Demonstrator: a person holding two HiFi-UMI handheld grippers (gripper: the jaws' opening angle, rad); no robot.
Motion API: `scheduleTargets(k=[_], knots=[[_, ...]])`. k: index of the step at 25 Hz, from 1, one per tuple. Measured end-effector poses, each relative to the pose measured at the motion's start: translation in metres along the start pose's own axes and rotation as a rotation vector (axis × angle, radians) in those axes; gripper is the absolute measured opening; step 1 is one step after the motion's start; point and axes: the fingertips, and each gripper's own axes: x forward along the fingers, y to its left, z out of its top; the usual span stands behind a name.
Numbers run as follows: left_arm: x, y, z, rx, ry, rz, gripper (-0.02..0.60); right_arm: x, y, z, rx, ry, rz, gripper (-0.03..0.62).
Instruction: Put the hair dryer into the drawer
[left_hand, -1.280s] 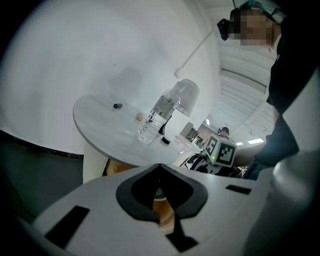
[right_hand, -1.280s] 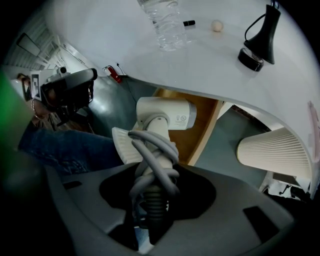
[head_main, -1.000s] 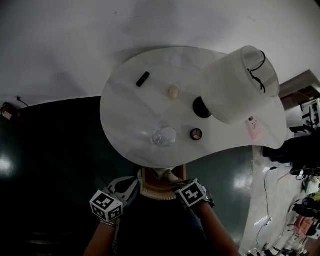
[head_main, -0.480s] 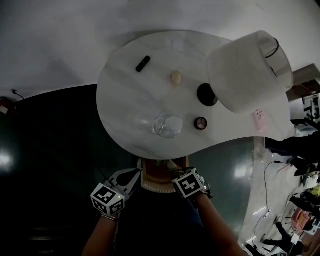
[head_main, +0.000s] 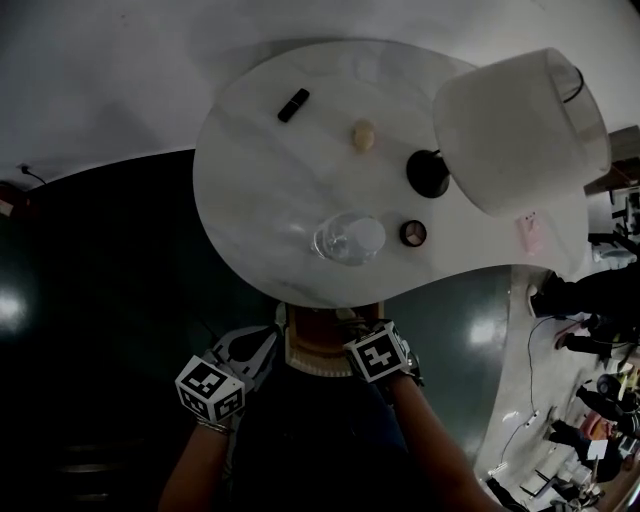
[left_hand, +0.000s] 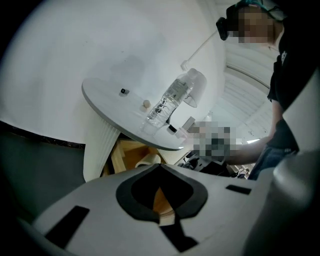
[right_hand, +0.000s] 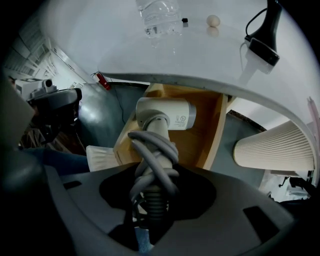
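- Judging from how things lie, we are at the placing step. Our right gripper (right_hand: 152, 182) is clamped on the handle of the hair dryer (right_hand: 165, 114), whose head hangs over the open wooden drawer (right_hand: 202, 142), just under the edge of the white tabletop (right_hand: 115, 52).
- We cannot tell whether the head already touches the drawer floor or hangs just above it.
- Our left gripper (left_hand: 161, 172) sits near the drawer's left front with its tips pressed together. A sliver of wood shows in the seam between them, and we cannot tell whether they nip the drawer's edge or the wood merely shows through.
- The next move, as we read it, is to sink the dryer until it rests on the drawer floor, clear of the tabletop's edge and the drawer walls. Then we spread the right jaws and back out.
- The snag we would watch for is the cord (right_hand: 150, 150), which could catch on the jaws as they withdraw.
- The dryer has a short, cream-white barrel lying crosswise, with a printed label (right_hand: 181, 119) on its side.
- The grey cord is wound round the handle in thick loops, and its ribbed collar runs down between our jaws.
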Motion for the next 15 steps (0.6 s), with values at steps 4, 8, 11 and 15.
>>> scheduleTargets(k=[4, 8, 11, 15], knots=[[-0.006, 0.008, -0.001, -0.004, 0.011, 0.008, 0.008, 0.003, 0.002, 0.001, 0.044, 0.040, -0.012, 0.184], [-0.001, 0.011, -0.009, 0.005, 0.026, 0.018, 0.008, 0.010, -0.005, 0.009, 0.036, 0.004, -0.035, 0.186], [0.001, 0.013, -0.012, 0.005, 0.032, 0.019, 0.008, 0.013, -0.004, 0.011, 0.027, 0.008, -0.035, 0.186], [0.004, 0.015, -0.013, 0.003, 0.037, 0.014, 0.008, 0.018, -0.004, 0.015, 0.017, 0.019, -0.035, 0.186]])
